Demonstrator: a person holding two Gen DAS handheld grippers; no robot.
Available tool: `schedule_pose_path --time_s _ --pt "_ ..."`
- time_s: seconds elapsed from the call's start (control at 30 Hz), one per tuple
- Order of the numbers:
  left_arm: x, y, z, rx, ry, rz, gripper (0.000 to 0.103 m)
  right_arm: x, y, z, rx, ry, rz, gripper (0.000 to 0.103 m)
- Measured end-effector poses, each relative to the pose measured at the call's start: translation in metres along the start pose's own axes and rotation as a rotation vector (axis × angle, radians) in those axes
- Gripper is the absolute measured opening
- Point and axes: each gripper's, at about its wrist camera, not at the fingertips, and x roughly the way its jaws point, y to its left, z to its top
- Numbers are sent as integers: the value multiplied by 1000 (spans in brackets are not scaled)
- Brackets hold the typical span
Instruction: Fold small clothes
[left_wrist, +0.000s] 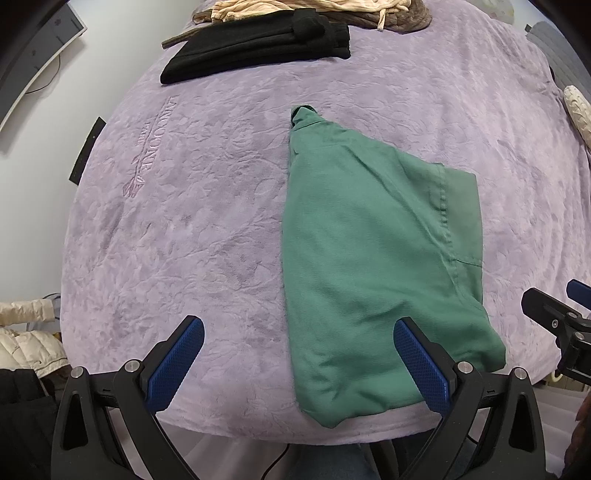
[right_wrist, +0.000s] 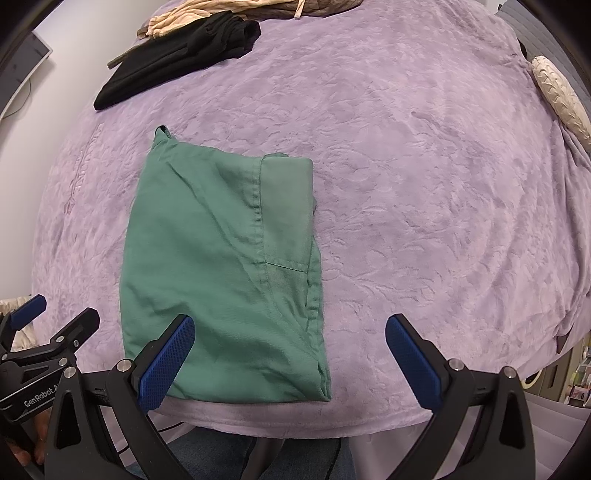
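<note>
A green garment lies folded lengthwise on the purple blanket, near its front edge; it also shows in the right wrist view. My left gripper is open and empty, above the garment's near left edge, its right finger over the cloth. My right gripper is open and empty, above the garment's near right edge, its left finger over the cloth. The right gripper shows at the right of the left wrist view, and the left gripper at the lower left of the right wrist view.
A folded black garment lies at the blanket's far side, with beige and brown clothes behind it. A cream cushion sits at the far right edge. A pale padded jacket lies off the bed at left.
</note>
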Motion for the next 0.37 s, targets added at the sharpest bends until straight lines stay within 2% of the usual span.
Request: schedule_pose_path --time_s 0.37 --pt "0 4 0 -5 -1 -18 103 6 -2 -2 11 15 0 103"
